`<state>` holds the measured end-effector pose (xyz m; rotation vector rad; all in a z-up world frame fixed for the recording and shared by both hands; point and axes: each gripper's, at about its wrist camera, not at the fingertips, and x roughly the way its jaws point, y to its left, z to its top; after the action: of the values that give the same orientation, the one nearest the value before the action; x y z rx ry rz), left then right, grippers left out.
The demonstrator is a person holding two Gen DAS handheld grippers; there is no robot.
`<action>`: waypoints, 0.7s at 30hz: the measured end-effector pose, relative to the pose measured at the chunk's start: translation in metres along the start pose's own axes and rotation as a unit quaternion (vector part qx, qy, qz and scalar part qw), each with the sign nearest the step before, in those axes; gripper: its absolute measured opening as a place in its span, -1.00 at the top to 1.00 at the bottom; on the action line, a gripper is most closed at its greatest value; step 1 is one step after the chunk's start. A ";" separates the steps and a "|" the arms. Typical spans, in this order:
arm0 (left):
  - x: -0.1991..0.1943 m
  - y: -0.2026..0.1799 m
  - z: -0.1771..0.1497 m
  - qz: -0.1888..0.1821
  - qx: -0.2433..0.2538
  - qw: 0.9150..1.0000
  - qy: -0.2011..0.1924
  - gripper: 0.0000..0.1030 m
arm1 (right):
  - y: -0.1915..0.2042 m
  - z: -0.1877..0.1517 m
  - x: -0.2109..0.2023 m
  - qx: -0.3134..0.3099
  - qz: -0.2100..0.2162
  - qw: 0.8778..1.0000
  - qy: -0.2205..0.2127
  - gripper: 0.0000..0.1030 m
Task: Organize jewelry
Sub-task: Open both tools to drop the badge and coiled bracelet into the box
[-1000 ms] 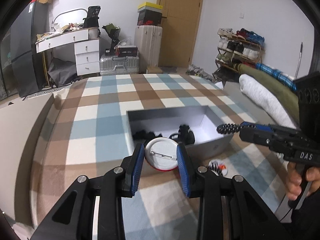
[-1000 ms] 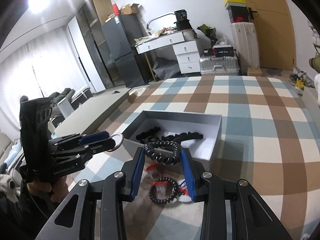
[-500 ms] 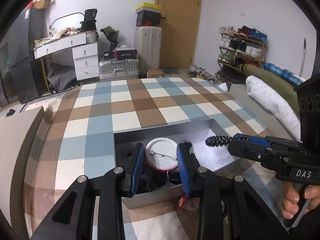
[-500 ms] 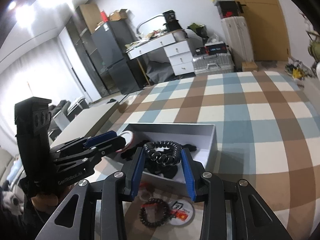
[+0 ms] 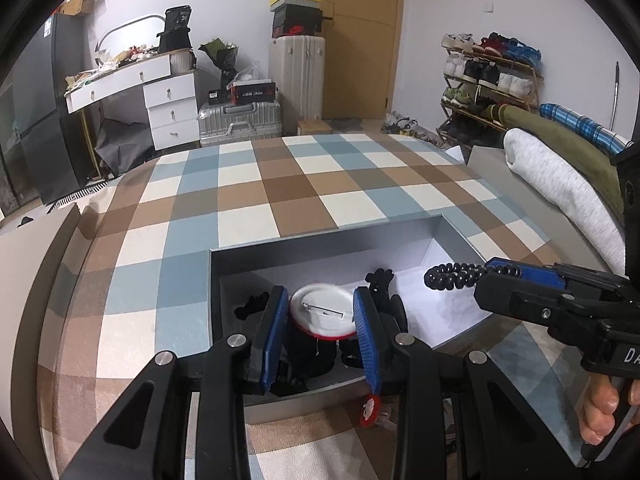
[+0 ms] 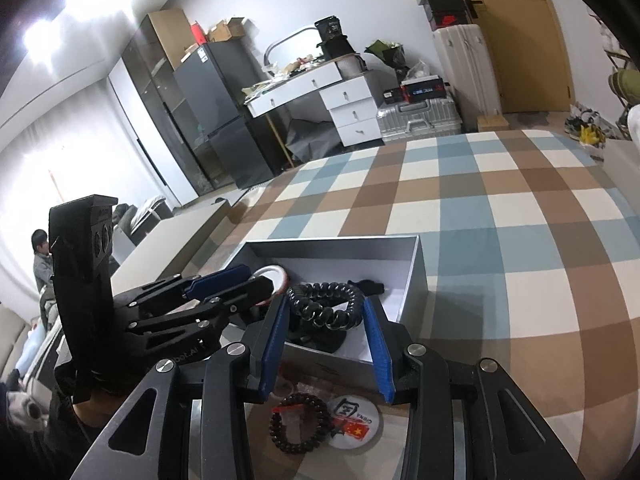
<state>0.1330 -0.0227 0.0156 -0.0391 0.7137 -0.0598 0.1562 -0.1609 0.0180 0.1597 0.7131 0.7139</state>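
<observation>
Plainly, both hands are working the drop-off step: each is bringing one piece over the shallow grey cardboard box [image 5: 400, 236] that is sitting on the blue, brown and cream checked cover of the bed [image 5: 280, 184]. Nearest in the left wrist view, the left gripper [image 5: 322, 314] is pinching a round white pin badge with a red rim [image 5: 322, 312] by its edges, its blue-padded fingers [image 5: 276, 332] standing only partly apart and pressing on it, back side up, above the dark pieces already lying in the box. Beside it the right gripper [image 6: 326, 312] is holding a black coiled spiral hair tie [image 6: 322, 306] between its fingers, likewise narrowly parted, just over the box's near wall. Next, I judge, each load needs lowering inside the walls and the fingers spreading to let go. Outside the box, a black beaded bracelet [image 6: 300, 422] and a second round white badge with a red flag [image 6: 352, 420] are still waiting on the cover.
</observation>
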 end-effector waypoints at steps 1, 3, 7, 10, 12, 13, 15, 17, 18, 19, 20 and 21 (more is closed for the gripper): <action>0.000 0.000 0.000 0.001 0.001 1.000 0.000 0.46 | 0.000 -0.001 0.001 0.000 -0.003 1.000 0.002 0.26; 0.000 0.000 0.000 0.002 0.001 1.000 -0.001 0.46 | -0.001 -0.002 0.002 0.000 -0.005 1.000 0.004 0.25; 0.000 0.001 0.000 0.000 0.001 1.000 -0.001 0.46 | -0.001 -0.003 0.003 0.001 -0.005 1.000 0.006 0.23; -0.001 0.001 0.000 0.001 0.002 1.000 -0.002 0.46 | 0.000 -0.003 0.004 -0.001 -0.005 1.000 0.006 0.21; 0.000 0.002 0.000 0.000 0.001 1.000 -0.001 0.46 | 0.000 -0.004 0.005 0.000 -0.004 1.000 0.007 0.19; 0.000 0.002 0.000 0.000 0.002 1.000 0.000 0.46 | 0.000 -0.004 0.005 -0.001 -0.005 1.000 0.007 0.18; -0.001 0.001 0.001 0.002 0.005 1.000 -0.001 0.46 | 0.000 -0.003 0.006 -0.001 -0.004 1.000 0.008 0.17; -0.002 0.001 0.001 0.001 0.004 1.000 -0.002 0.46 | 0.001 -0.003 0.006 -0.001 -0.004 1.000 0.008 0.16; -0.001 0.001 0.001 0.001 0.004 1.000 -0.002 0.46 | 0.001 -0.003 0.006 0.000 -0.004 1.000 0.008 0.16; -0.001 0.001 0.001 0.002 0.004 1.000 -0.001 0.46 | 0.001 -0.004 0.006 0.000 -0.004 1.000 0.007 0.15; 0.000 0.002 0.001 0.002 0.005 1.000 -0.001 0.46 | 0.001 -0.004 0.006 -0.001 -0.004 1.000 0.007 0.15; 0.000 0.002 0.002 0.002 0.005 1.000 0.000 0.46 | 0.001 -0.003 0.006 -0.001 -0.004 1.000 0.007 0.15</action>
<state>0.1341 -0.0211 0.0168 -0.0280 0.7125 -0.0587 0.1567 -0.1564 0.0125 0.1503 0.7251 0.7087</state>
